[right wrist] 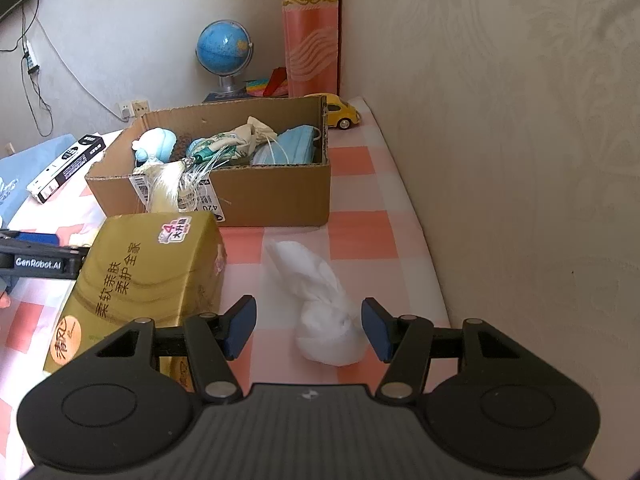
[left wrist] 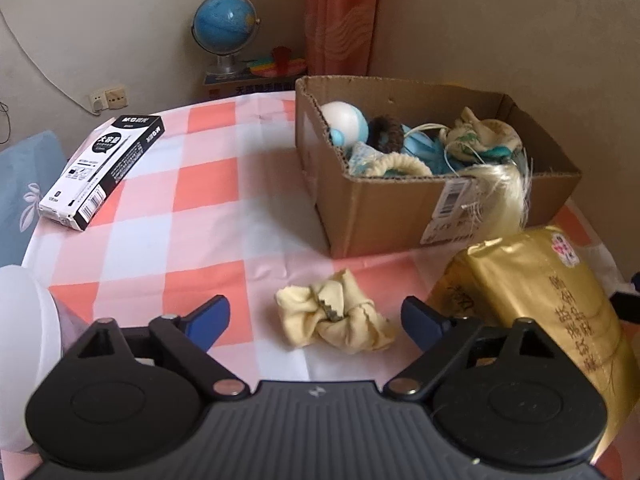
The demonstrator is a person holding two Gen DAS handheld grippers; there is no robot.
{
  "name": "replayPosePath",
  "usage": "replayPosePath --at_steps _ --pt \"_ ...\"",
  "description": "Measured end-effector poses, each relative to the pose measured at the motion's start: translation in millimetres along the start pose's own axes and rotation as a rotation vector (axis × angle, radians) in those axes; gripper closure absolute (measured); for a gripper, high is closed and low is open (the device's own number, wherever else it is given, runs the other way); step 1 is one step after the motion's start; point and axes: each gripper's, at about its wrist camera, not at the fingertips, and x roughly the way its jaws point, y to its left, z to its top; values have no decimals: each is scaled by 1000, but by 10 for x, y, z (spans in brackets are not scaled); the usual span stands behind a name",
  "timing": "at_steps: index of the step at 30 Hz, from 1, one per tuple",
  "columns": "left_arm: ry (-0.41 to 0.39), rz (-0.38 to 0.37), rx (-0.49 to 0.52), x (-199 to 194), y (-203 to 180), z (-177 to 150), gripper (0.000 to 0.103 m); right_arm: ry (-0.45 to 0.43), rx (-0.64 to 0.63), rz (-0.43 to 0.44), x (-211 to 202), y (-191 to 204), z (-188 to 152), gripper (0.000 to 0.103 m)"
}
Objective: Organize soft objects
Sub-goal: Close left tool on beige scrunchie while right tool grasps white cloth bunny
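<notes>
Nearest to me, the left gripper [left wrist: 316, 316] hung with its jaws wide on either side of the cream scrunchie [left wrist: 334, 322], not pressing it, apparently lined up for a pick; the right gripper [right wrist: 309, 328] stood likewise open around the knotted white cloth [right wrist: 322, 312]. Both soft things lay on the checked tablecloth [left wrist: 200, 232] in front of the cardboard box [left wrist: 400, 216], the gold tissue pack [right wrist: 148, 276] between them. Inside the box lay masks, a plush toy and other soft pieces, so it looked to be the collecting place.
</notes>
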Motion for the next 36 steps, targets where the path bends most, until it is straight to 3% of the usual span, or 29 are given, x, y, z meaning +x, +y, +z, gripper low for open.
replayPosePath --at_steps 3,6,9,17,27,32,36 --pt "-3 -3 -15 30 5 17 35 -1 -4 -6 -3 1 -2 40" --pt "-7 -31 -23 36 16 6 39 -1 1 -1 -2 -15 -6 40" --pt "-20 -39 -3 18 -9 -10 49 0 -4 -7 15 -19 -4 38" --pt "-21 -21 3 29 -21 -1 49 6 -41 -3 100 24 -4 36" --pt "-25 7 17 49 -24 -18 49 35 -56 -37 286 4 -9 40" --pt "-30 10 25 59 -32 -17 49 61 -54 -37 339 -16 -30 56" --pt "-31 2 23 46 -19 -19 54 58 -56 -44 335 -17 -26 58"
